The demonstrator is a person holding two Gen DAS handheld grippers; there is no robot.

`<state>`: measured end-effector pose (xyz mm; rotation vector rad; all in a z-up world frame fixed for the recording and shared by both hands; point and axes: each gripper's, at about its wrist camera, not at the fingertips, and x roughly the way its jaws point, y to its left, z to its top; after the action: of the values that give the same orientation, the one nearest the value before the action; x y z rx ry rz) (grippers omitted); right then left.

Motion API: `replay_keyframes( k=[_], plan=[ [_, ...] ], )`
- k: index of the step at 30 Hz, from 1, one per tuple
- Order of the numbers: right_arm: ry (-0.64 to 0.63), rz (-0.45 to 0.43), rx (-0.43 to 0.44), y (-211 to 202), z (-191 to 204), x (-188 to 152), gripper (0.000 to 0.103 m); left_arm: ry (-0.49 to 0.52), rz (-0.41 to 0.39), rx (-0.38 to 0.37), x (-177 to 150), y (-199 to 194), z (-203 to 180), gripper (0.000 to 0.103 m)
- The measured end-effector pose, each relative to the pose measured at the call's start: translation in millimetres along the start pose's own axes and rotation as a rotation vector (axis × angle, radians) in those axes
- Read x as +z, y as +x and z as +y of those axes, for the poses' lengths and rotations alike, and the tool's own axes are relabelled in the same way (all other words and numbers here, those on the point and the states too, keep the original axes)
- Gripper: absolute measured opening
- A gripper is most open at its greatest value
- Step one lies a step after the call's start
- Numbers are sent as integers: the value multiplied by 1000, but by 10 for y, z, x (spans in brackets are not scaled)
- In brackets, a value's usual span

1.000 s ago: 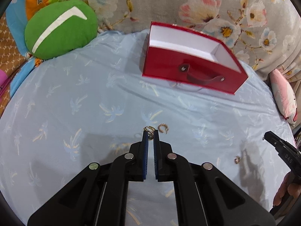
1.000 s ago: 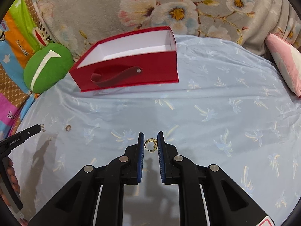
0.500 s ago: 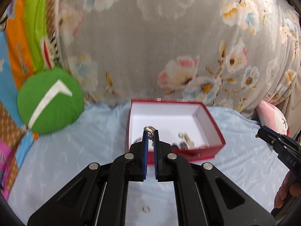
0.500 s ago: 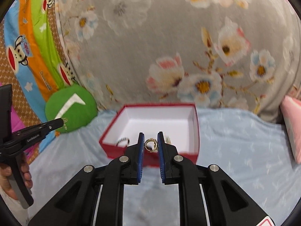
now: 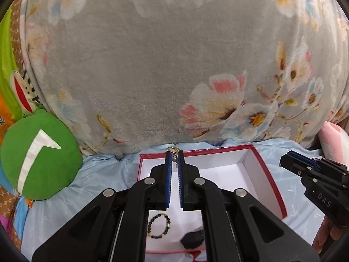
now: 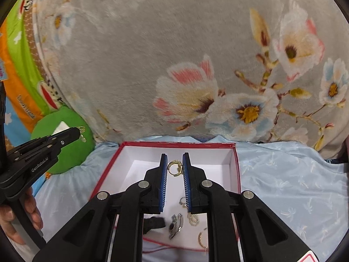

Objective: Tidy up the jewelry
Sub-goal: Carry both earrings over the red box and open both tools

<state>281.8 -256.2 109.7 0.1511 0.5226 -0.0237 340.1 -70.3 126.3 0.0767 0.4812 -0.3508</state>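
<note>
Left gripper (image 5: pixel 174 152) pinches a gold earring (image 5: pixel 173 149) at its tips, above the red box's (image 5: pixel 270 174) far-left rim. Right gripper (image 6: pixel 175 163), over the box's middle, has a gold ring (image 6: pixel 175 168) between slightly parted pads; contact unclear.

Green cushion (image 5: pixel 39 155), floral blanket (image 5: pixel 174 65)

Both claws are held level and pointing forward, the left claw (image 5: pixel 174 152) nearly closed, pinching a ring (image 5: pixel 173 149) at its tips, the right claw (image 6: pixel 175 166) slightly wider, gripping an earring (image 6: pixel 175 168)
</note>
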Motion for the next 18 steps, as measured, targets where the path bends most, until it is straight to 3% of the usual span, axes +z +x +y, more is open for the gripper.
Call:
replay_keyframes(
  k=[9, 11, 13, 15, 18],
  plan=[
    [-1, 70, -13, 608, -99, -36, 14, 10, 69, 14, -81, 629, -85, 6],
    [3, 66, -9, 663, -104, -36, 22, 0, 75, 8, -82, 717, -99, 9],
    [11, 51, -15, 665, -112, -24, 48, -10, 69, 12, -89, 768, -92, 27],
    [16, 18, -22, 589, -117, -8, 54, -25, 58, 41, -105, 751, -68, 63],
    [16, -15, -27, 381, -117, 9, 55, -57, 31, 67, -124, 587, 17, 79]
  ],
)
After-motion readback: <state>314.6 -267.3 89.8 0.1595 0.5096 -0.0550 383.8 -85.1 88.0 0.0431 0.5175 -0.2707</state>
